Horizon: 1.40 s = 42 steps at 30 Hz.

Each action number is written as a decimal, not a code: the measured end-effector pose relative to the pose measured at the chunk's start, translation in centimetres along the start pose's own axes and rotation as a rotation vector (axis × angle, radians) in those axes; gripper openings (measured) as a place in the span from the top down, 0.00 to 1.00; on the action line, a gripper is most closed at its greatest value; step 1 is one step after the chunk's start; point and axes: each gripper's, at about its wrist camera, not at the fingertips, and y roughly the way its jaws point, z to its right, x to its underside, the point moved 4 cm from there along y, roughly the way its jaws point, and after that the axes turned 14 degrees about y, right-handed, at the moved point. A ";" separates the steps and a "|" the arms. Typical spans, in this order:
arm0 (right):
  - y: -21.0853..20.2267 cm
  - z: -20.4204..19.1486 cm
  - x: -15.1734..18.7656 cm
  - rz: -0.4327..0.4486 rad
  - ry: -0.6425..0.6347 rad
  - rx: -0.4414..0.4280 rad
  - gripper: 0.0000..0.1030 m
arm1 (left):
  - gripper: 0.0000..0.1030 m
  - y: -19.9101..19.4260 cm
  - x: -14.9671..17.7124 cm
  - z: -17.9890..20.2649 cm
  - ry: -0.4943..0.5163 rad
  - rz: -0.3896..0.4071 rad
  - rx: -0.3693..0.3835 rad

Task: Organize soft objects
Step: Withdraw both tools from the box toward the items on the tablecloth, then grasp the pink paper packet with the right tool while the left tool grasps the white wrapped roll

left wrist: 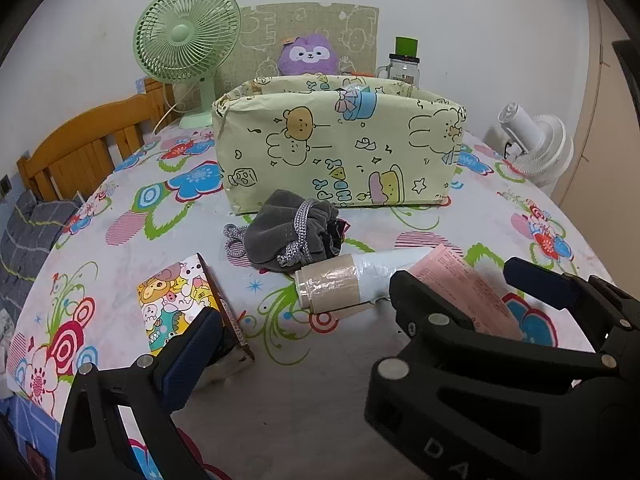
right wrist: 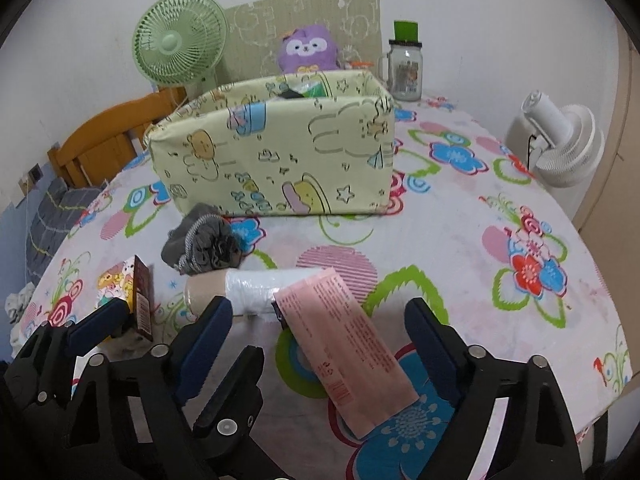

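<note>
A yellow cartoon-print fabric bin point(left wrist: 340, 148) point(right wrist: 276, 156) stands on the flowered table. In front of it lie a grey drawstring pouch point(left wrist: 288, 232) point(right wrist: 204, 240), a white and tan roll point(left wrist: 344, 284) point(right wrist: 248, 292), a pink packet point(left wrist: 468, 292) point(right wrist: 348, 348) and a cartoon-print box point(left wrist: 180, 304) point(right wrist: 124, 292). My left gripper point(left wrist: 304, 324) is open and empty, its left finger beside the cartoon box, the right gripper next to it. My right gripper point(right wrist: 320, 324) is open and empty, its fingers on either side of the pink packet. The left gripper point(right wrist: 172, 320) shows at the right wrist view's lower left.
A green fan point(left wrist: 184, 48) point(right wrist: 176, 40), a purple plush point(left wrist: 308, 56) point(right wrist: 308, 48) and a glass jar with green lid point(left wrist: 404, 64) point(right wrist: 406, 68) stand behind the bin. A white fan point(left wrist: 536, 144) point(right wrist: 560, 144) sits at the right edge. A wooden bed frame point(left wrist: 88, 144) is at left.
</note>
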 end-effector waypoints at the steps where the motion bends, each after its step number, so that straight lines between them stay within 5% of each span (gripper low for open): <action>1: 0.1 0.1 0.0 -0.005 0.004 -0.001 0.21 | 0.01 0.0 0.0 0.0 0.003 -0.001 -0.001; 5: 0.2 0.5 -0.1 -0.021 0.037 -0.009 0.41 | 0.01 0.2 0.0 0.1 0.009 -0.011 0.006; 7: 0.2 0.5 -0.2 -0.015 0.027 0.009 0.60 | 0.01 0.2 -0.1 0.3 0.014 -0.008 0.003; 15: -0.1 1.2 -0.7 -0.005 0.029 0.007 0.81 | 0.01 0.3 -0.8 1.0 0.011 -0.006 0.021; 23: -0.3 1.4 -0.6 -0.022 0.009 -0.032 0.77 | 0.01 -0.2 -0.7 1.2 0.034 -0.004 -0.010; 29: -0.5 1.6 -0.5 -0.021 0.029 -0.046 0.34 | 0.01 -0.4 -0.1 -0.1 -0.004 -0.016 -0.013; 42: 1.0 0.2 0.9 -0.078 -0.037 -0.023 0.32 | 0.01 -0.7 1.2 0.6 0.084 -0.023 -0.031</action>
